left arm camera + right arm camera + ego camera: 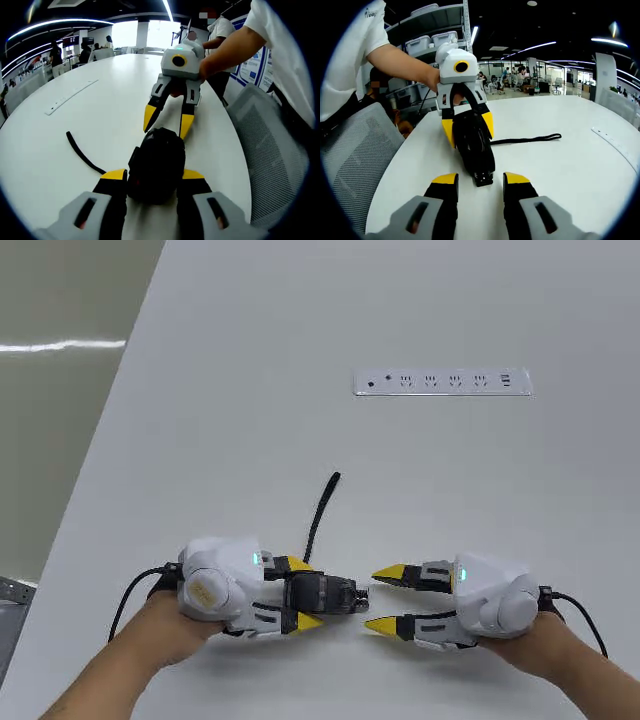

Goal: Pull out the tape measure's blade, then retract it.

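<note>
**Left tool clamped on tape measure, right tool open just beside it**

The left tool (pixel 308 592) lay low at the near edge of the white surface (pixel 420 480), its yellow-tipped jaws closed on the sides of the black tape measure (pixel 325 594). The case sat between those jaws, resting on the surface and pointing to the right. In the left gripper view the case (pixel 156 165) filled the gap between the two jaws, pressed by both.

The right tool (pixel 374 600) faced it from the right, with its jaws apart and holding nothing. Its yellow tips stood just beside the right end of the case. In the right gripper view that end of the tape measure (pixel 474 142) sat just ahead of the open gap, between the two tips. Whether a tip touched it could not be told.

A black strap (pixel 322 510) ran from the tape measure away over the surface toward the far side, lying flat. A white power strip (pixel 442 381) lay well apart, farther off and to the right. A hand held each tool from behind. A grey mesh chair (pixel 270 150) stood beside the surface's near edge.
</note>
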